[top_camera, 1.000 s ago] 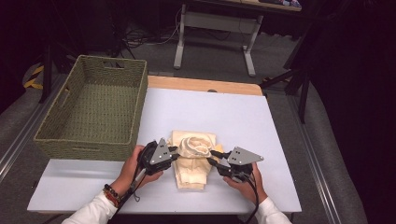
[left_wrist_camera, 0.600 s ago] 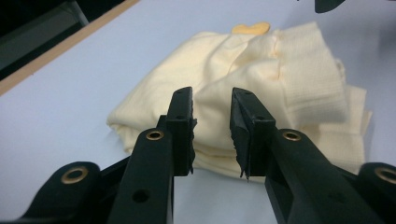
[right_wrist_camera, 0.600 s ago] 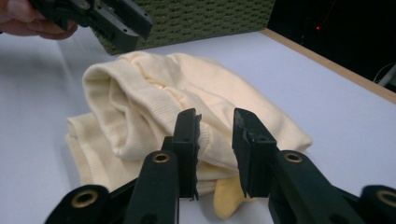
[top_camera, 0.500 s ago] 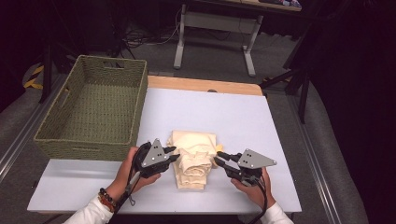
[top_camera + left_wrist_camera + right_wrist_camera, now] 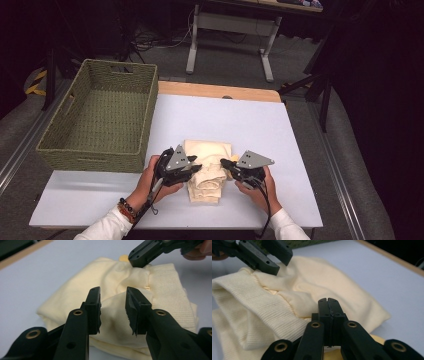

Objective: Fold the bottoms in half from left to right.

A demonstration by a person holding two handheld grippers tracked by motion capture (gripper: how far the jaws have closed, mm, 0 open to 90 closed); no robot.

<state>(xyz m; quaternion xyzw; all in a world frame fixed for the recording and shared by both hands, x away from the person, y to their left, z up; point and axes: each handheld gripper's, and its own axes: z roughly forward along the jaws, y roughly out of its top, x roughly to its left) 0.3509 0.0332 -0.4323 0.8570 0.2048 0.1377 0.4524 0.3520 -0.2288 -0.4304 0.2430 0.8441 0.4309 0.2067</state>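
A folded cream knit garment (image 5: 209, 152) lies on the white table near its front edge. At its left side my left gripper (image 5: 198, 168) is open, its jaws standing apart on either side of a raised fold of the cloth (image 5: 113, 312). My right gripper (image 5: 223, 163) is at the garment's right side. Its jaws are shut flat together (image 5: 329, 307), tips against the cloth, with no fabric visible between them. From the left gripper view, the right gripper (image 5: 135, 261) presses into a puckered spot. The ribbed hem (image 5: 249, 315) lies close in the right gripper view, with the left gripper (image 5: 279, 262) beyond it.
A green woven basket (image 5: 95, 152) stands on the table's left part, just behind my left hand. Bare white table (image 5: 225, 115) stretches behind and right of the garment. A wooden strip (image 5: 215, 91) edges the far side; desk legs and dark floor lie beyond.
The bunched-up top of the garment between the grippers has settled flatter. My right gripper drew slightly down and outward, then came back to the cloth. The left gripper barely moved.
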